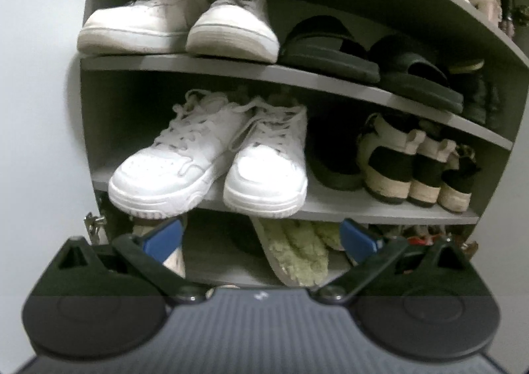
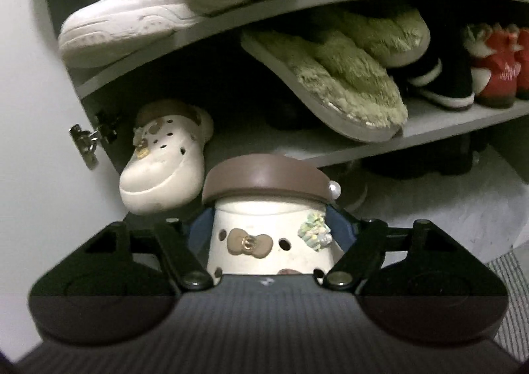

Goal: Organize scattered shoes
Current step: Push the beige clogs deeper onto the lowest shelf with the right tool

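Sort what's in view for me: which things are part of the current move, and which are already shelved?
In play:
- right gripper, shut on the held clog
- matching clog in the cabinet's bottom, by the hinge
- left gripper, open, holding nothing

Just shelved:
- white sneakers
- black slides
- green fuzzy slippers
- red shoes
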`<state>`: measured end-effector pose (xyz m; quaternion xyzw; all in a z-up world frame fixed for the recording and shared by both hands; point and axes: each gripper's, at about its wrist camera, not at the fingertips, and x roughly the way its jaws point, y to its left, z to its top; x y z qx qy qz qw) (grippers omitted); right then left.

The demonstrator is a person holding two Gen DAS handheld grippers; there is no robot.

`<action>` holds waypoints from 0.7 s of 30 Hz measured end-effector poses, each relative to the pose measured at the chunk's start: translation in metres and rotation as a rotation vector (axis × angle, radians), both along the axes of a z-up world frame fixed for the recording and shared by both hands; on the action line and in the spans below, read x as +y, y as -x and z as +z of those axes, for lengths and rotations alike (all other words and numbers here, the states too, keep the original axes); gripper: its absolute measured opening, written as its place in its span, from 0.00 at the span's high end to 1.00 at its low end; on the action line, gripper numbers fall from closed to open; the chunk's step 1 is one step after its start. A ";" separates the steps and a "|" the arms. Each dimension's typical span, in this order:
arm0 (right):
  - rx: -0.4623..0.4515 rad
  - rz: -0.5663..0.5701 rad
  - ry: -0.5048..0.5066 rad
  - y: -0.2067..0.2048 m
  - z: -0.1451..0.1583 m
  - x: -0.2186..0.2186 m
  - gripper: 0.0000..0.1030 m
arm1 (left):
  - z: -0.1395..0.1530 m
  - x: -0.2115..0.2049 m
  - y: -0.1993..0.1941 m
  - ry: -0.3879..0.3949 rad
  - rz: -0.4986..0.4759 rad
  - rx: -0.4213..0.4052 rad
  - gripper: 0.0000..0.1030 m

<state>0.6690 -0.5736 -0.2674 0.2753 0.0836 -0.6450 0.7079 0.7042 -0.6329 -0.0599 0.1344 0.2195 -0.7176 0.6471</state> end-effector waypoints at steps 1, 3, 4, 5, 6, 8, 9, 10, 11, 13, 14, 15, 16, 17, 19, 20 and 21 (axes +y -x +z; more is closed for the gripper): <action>-0.008 -0.009 0.004 0.002 -0.002 0.001 0.26 | 0.000 0.000 -0.001 -0.001 0.004 0.002 0.00; -0.002 -0.023 0.014 0.002 -0.003 -0.003 0.27 | 0.002 0.002 -0.002 0.008 0.010 -0.005 0.00; 0.013 -0.032 0.038 0.000 0.003 -0.001 0.27 | 0.002 0.002 -0.002 0.010 0.012 -0.007 0.00; 0.021 -0.032 0.063 -0.001 0.009 0.000 0.27 | 0.003 0.002 -0.004 0.012 0.013 -0.002 0.00; 0.025 -0.024 0.085 -0.003 0.015 0.002 0.27 | 0.004 0.002 -0.006 0.013 0.015 0.004 0.00; 0.031 -0.005 0.119 -0.006 0.023 0.003 0.27 | 0.006 0.002 -0.007 0.013 0.020 0.014 0.00; 0.034 0.003 0.131 -0.008 0.026 0.002 0.27 | 0.007 0.002 -0.007 0.017 0.019 0.015 0.00; 0.044 0.017 0.146 -0.012 0.029 -0.004 0.27 | 0.008 0.003 -0.008 0.023 0.019 0.013 0.00; 0.050 0.030 0.154 -0.016 0.030 -0.009 0.27 | 0.009 0.004 -0.008 0.031 0.019 0.010 0.00; 0.067 0.046 0.161 -0.021 0.031 -0.026 0.27 | 0.012 0.007 -0.010 0.047 0.023 0.003 0.00; 0.085 0.059 0.166 -0.026 0.031 -0.040 0.27 | 0.013 0.008 -0.011 0.051 0.028 0.002 0.00; 0.108 0.067 0.171 -0.032 0.030 -0.050 0.27 | 0.014 0.008 -0.013 0.050 0.033 0.008 0.00; 0.132 0.075 0.176 -0.038 0.028 -0.059 0.27 | 0.014 0.008 -0.015 0.049 0.036 0.014 0.00; 0.156 0.082 0.180 -0.044 0.026 -0.068 0.27 | 0.015 0.008 -0.016 0.048 0.038 0.018 0.00; 0.195 0.093 0.186 -0.055 0.022 -0.084 0.27 | 0.017 0.010 -0.020 0.036 0.033 0.047 0.00; 0.222 0.100 0.186 -0.060 0.021 -0.097 0.27 | 0.018 0.012 -0.022 0.038 0.031 0.055 0.00; 0.248 0.103 0.185 -0.064 0.019 -0.107 0.27 | 0.019 0.015 -0.023 0.044 0.031 0.057 0.00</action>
